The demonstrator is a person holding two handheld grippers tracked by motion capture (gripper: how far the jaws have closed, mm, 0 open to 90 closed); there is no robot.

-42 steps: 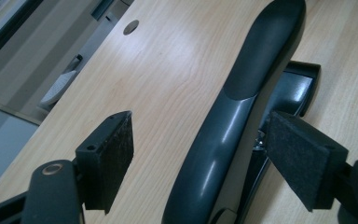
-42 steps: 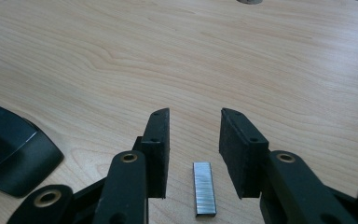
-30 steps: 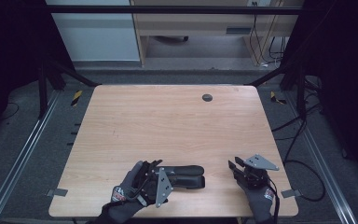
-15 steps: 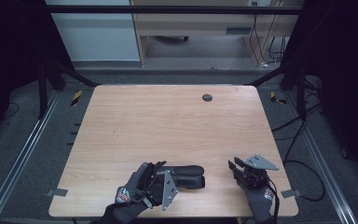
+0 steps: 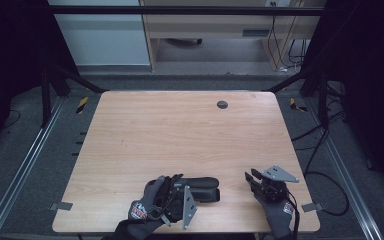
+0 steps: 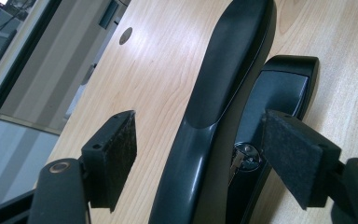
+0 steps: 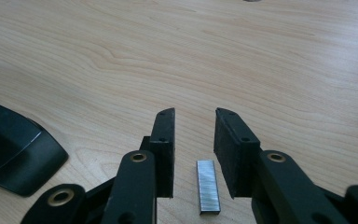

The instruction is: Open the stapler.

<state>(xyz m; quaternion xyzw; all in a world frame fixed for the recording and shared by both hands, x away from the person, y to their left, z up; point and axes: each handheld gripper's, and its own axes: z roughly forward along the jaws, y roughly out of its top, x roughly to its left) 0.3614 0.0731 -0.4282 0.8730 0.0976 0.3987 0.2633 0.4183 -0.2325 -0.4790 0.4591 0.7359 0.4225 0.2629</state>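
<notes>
Both gloved hands come in at the near edge. The left hand (image 5: pixel 152 202) holds the left gripper (image 6: pixel 200 140) turned on its side, pointing right, its jaws standing apart without pressing. The right hand (image 5: pixel 279 212) holds the right gripper (image 7: pixel 194 154) pointing to the far side and tipped down; its jaws have just been closing and stand parted.
</notes>
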